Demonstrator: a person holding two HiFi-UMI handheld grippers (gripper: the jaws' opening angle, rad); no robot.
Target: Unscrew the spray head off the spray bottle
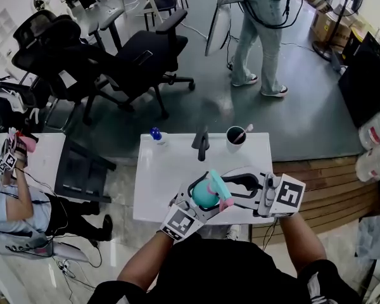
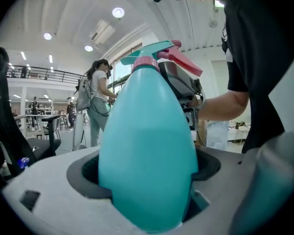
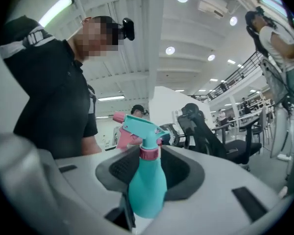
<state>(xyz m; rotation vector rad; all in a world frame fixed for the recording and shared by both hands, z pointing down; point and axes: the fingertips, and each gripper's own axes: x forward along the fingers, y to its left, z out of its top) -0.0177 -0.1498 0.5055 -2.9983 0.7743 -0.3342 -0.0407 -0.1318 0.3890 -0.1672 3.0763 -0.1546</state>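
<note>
white table (image 1: 171,176) in an open hall, with black office chairs (image 1: 133,56) on the grey floor beyond it: a person works above its near edge on a teal spray bottle (image 1: 204,195), which is held clear of the surface with a gripper in each hand. the left gripper (image 2: 146,195) is clamped on the wide belly of the bottle, its pads pressed into both sides. the right gripper (image 3: 146,204) has its jaws part-way apart with the bottle between them, close against it below the pink collar (image 3: 149,152); whether they press on it cannot be made out. the spray head (image 3: 139,126), teal with a pink trigger, appears fully seated, so the unscrewing looks barely begun, if at all.

done well, the step likely calls for the left grip to stay firm and motionless while the right takes the collar itself. the trigger and nozzle would flex or slip if used as a handle. the turn should run about the bottle's long axis, in short bites with a fresh grip each time. keeping the bottle upright and over the table guards against spills once the thread lets go, and any dip tube inside would want a straight lift
</note>
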